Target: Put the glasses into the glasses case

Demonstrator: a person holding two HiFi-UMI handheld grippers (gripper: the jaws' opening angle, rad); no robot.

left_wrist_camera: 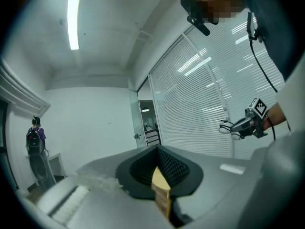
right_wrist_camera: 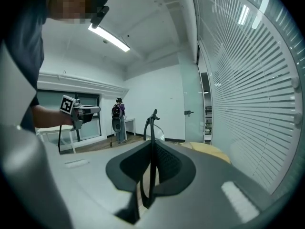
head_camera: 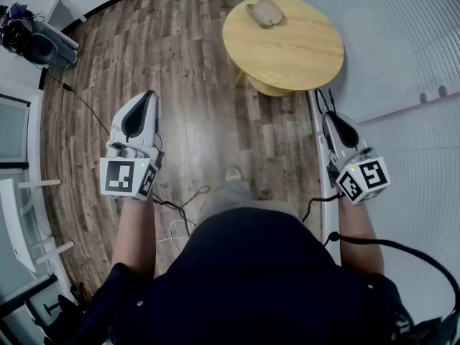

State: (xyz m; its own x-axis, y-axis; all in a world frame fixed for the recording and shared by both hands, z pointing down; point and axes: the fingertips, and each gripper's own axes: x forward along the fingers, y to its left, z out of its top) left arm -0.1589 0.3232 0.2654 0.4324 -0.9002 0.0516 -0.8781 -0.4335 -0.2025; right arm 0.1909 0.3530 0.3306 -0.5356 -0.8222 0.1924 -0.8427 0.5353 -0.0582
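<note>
Thin black glasses held; case on the table.
Right gripper (right_wrist_camera: 152,149) is clamped on the glasses (right_wrist_camera: 153,119); left gripper (left_wrist_camera: 158,152) is closed, empty; brown glasses case (head_camera: 264,11) upper middle.

A glasses case (head_camera: 265,12) lies near the round wooden table's (head_camera: 295,52) far edge.

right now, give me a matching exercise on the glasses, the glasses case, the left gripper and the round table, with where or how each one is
Column one:
1. glasses
2. glasses case
3. left gripper
4. round table

Column two:
A. lying on top of the round table
B. fingers together, holding nothing
C. standing on the wood floor
D. clamped between the fingers of the right gripper

Pairs: 1-D, 2-A, 3-B, 4-C
</note>
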